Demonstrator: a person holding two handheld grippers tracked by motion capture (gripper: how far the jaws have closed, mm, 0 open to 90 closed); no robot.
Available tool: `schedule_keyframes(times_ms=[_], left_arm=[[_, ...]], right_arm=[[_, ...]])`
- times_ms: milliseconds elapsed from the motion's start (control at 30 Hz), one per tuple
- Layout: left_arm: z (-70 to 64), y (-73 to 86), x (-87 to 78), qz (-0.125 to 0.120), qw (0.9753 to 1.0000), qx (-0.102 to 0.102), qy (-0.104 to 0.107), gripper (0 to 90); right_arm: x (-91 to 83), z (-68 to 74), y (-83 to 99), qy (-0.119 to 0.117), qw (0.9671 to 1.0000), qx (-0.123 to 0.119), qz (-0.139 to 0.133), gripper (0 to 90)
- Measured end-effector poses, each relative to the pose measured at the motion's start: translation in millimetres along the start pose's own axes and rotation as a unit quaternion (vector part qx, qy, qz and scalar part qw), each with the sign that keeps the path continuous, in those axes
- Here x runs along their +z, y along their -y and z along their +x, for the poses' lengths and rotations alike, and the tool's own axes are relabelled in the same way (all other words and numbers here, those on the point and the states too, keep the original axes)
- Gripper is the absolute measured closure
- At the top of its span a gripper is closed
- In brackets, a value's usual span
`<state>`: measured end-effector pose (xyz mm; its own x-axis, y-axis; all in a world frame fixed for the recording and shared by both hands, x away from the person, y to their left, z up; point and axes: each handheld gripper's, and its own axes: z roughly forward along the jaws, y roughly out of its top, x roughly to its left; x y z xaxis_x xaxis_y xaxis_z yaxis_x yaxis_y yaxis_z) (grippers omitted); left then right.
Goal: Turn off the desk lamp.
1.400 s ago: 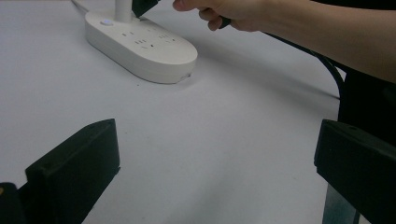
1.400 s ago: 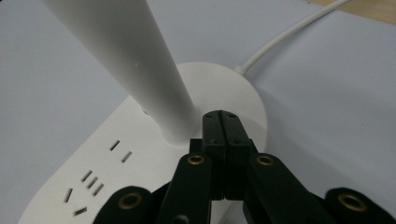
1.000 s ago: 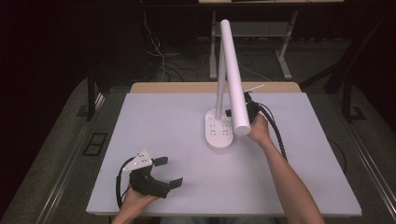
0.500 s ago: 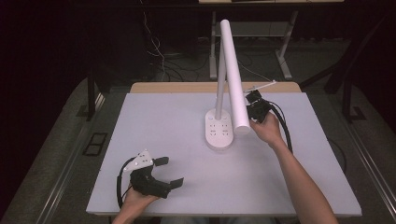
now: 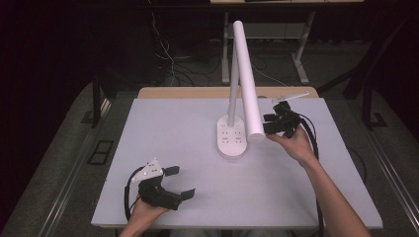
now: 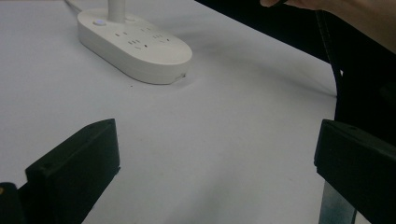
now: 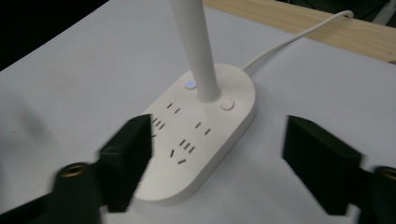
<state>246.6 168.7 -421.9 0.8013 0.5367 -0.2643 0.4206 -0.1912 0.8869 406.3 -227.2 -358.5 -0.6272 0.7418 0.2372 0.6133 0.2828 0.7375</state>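
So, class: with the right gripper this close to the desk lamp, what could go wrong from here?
1. The right gripper, jaws open, sits beside the tilted lamp head; a sideways nudge could swing it or tip the lamp.
2. Its trailing cable might snag.
3. Jaws over the base could press a button by accident.

A white-topped table with a bare wooden strip along its far edge stands on a grey floor. Beyond it the room is dark, with cables trailing across the floor and grey metal table legs.
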Motion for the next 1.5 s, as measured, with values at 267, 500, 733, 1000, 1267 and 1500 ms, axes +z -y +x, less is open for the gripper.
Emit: schedule_keyframes(times_ms=[267, 500, 733, 1000, 1267, 1500], left_arm=[[-0.6, -0.1, -0.7, -0.002, 1.0000, -0.001, -0.001, 0.0], [-0.3, -0.3, -0.8, -0.002, 1.0000, -0.001, -0.001, 0.0], [-0.4, -0.2, -1.0, -0.002, 1.0000, -0.001, -0.002, 0.0], [-0.5, -0.5, 0.1, -0.001, 1.0000, 0.000, 0.001, 0.0], [-0.4, -1.0, 1.6, 0.000, 1.0000, -0.001, 0.000, 0.0], [-0.1, -1.0, 0.5, 0.000, 1.0000, -0.001, 0.000, 0.0]], right_arm=[[-20.7, 5.8, 20.8, -0.009, 1.0000, 0.001, -0.003, 0.6], [-43.9, 11.9, 39.8, -0.012, 0.9996, -0.002, -0.026, 0.6], [-61.2, 17.6, 62.4, -0.016, 0.9992, 0.004, -0.036, 0.6], [-74.1, 24.0, 96.6, -0.015, 0.9988, 0.014, -0.045, 0.7], [-84.5, 28.9, 129.0, -0.004, 0.9978, 0.023, -0.061, 0.7], [-84.0, 34.8, 158.2, 0.008, 0.9969, 0.035, -0.070, 0.7]])
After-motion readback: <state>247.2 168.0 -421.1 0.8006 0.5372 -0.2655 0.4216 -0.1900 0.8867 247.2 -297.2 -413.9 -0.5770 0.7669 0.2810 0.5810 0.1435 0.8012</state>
